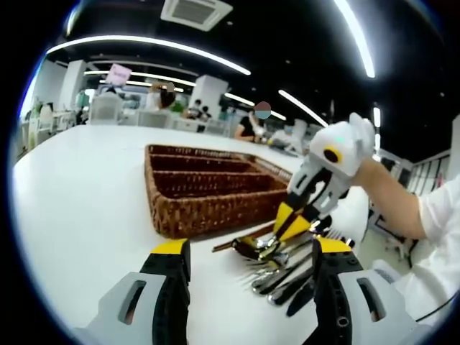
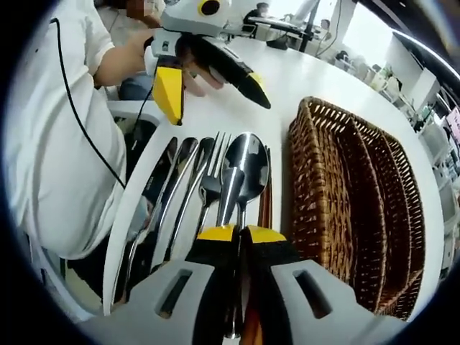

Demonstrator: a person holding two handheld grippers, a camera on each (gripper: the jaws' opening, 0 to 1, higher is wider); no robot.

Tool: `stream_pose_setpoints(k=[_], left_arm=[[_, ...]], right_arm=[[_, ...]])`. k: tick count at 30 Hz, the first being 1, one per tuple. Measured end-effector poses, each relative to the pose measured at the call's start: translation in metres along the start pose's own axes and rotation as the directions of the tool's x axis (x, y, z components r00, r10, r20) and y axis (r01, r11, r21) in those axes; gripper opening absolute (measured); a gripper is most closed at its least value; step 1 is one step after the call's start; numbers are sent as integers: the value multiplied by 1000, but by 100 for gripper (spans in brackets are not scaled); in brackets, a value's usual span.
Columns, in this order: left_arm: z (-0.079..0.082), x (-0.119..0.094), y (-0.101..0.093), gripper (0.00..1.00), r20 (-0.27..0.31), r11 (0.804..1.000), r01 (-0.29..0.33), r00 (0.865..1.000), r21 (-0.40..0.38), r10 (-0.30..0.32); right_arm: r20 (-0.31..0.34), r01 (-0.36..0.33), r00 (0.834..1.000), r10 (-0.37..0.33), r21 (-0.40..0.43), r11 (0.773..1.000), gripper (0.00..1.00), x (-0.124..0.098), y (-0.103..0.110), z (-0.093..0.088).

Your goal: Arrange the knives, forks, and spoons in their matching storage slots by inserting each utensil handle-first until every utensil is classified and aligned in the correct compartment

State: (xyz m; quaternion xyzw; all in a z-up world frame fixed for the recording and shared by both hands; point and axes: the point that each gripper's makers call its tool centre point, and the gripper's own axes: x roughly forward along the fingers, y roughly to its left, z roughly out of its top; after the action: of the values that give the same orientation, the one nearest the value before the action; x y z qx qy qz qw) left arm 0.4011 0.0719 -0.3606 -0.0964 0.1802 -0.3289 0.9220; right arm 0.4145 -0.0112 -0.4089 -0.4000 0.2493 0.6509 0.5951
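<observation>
Basket (image 1: 208, 190) sits dead centre in the left gripper view, a woven tray with long slots running away from the camera, resting on the white table (image 1: 79, 187). Left gripper (image 1: 248, 262) hangs low over the table with its jaws wide apart and nothing between them. Just past it, beside the basket's near corner, lies the cutlery (image 1: 284, 269), a loose row of shiny pieces. Right gripper (image 1: 291, 224) comes in from the right, held in a hand (image 1: 374, 176), its yellow tips down on a spoon (image 1: 253, 248) at the near end of that row. People and desks show far behind.

Over to the right gripper view, looking down along the row. Right gripper (image 2: 241, 233) has its jaws pinched almost together on the spoon (image 2: 244, 169), bowl pointing away, handle running back between the tips. Left of it lie a fork (image 2: 212, 180) and several knives (image 2: 169, 194), side by side near the table (image 2: 287, 79) edge. A brown stick-like piece (image 2: 265, 198) lies on the spoon's right, just beside the basket (image 2: 352, 194), whose slots look bare. Up top, the left gripper (image 2: 208, 86) hovers spread wide over the table
</observation>
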Motion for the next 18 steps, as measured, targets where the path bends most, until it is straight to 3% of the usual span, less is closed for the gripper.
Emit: stream_pose_setpoints(k=[18], left_arm=[[-1,-2,-3,68,-4,1000,3,1000,8,-3]], right_arm=[[14,67,998,-67,-23,997,3,3,-5,2]])
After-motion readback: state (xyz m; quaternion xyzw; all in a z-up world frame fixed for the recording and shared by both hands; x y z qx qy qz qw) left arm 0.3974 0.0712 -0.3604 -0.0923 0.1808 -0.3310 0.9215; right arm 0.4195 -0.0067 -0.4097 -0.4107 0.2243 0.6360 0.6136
